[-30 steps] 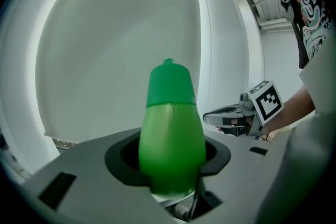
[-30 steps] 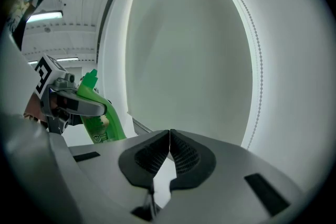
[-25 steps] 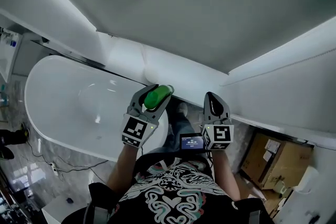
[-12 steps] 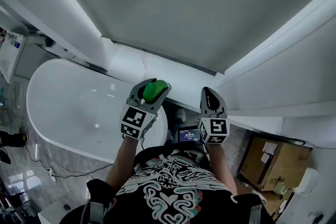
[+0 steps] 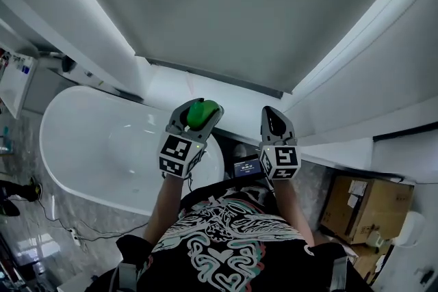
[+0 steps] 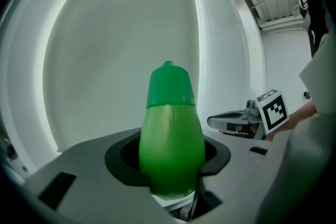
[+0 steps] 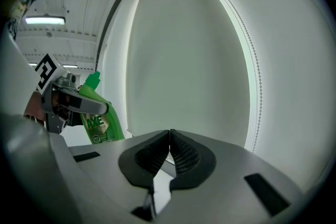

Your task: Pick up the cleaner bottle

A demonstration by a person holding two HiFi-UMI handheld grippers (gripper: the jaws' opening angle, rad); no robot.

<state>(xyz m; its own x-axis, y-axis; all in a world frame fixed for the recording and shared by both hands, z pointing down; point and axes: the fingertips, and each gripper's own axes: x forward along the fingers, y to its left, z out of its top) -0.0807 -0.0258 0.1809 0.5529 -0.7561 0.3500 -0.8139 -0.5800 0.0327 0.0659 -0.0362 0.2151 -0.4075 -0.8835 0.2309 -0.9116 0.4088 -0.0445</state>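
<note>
Now | cleaner bottle (image 6: 170, 134) | upright, clamped between left hand-held gripper (image 5: 199, 111) jaws

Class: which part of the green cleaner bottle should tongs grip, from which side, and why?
The wide lower body of the cleaner bottle, from the side, as the left tongs hold it: it narrows toward the cap, where grips may slip.

Left forearm (image 5: 168, 205) and right forearm (image 5: 291, 205) are stretched forward, side by side. Left tongs (image 5: 200, 109) — jaws clamped on the green cleaner bottle (image 6: 170, 139), which is held upright. Right tongs (image 5: 272, 113) — jaws pressed together, nothing gripped.
</note>
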